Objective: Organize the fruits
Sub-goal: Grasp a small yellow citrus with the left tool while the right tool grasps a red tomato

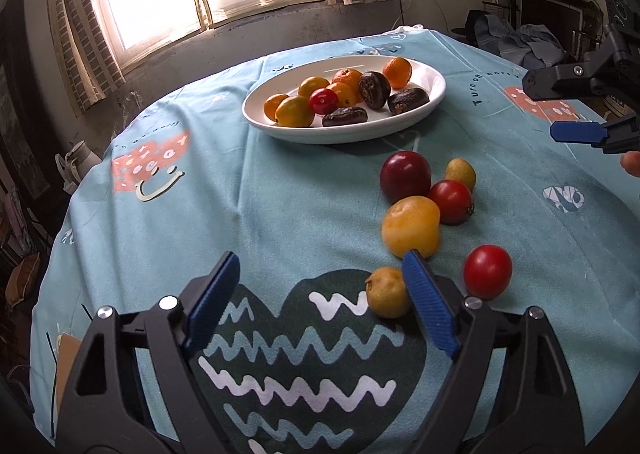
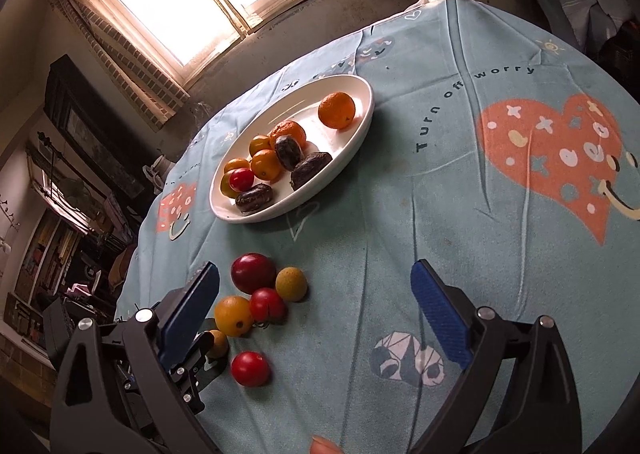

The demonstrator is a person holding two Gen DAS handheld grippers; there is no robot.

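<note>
A white oval plate [image 1: 434, 93] [image 2: 362, 125] holds several oranges, small tomatoes and dark dates. Loose fruit lies on the blue tablecloth: a dark red plum [image 1: 405, 175] [image 2: 253, 272], a red tomato [image 1: 451, 200] [image 2: 267, 304], a big orange-yellow fruit [image 1: 411, 225] [image 2: 233, 315], a second red tomato [image 1: 487, 271] [image 2: 250, 368] and two small yellow fruits [image 1: 461, 172] [image 1: 386, 292]. My left gripper [image 1: 320, 290] is open, its right finger beside the near yellow fruit. My right gripper [image 2: 316, 294] is open and empty above the cloth; it also shows in the left wrist view [image 1: 560, 109].
The round table [image 1: 240, 213] is covered by a blue cloth printed with hearts. A window and wall stand behind it. Clutter and furniture surround the table on both sides. The table edge curves close on the left.
</note>
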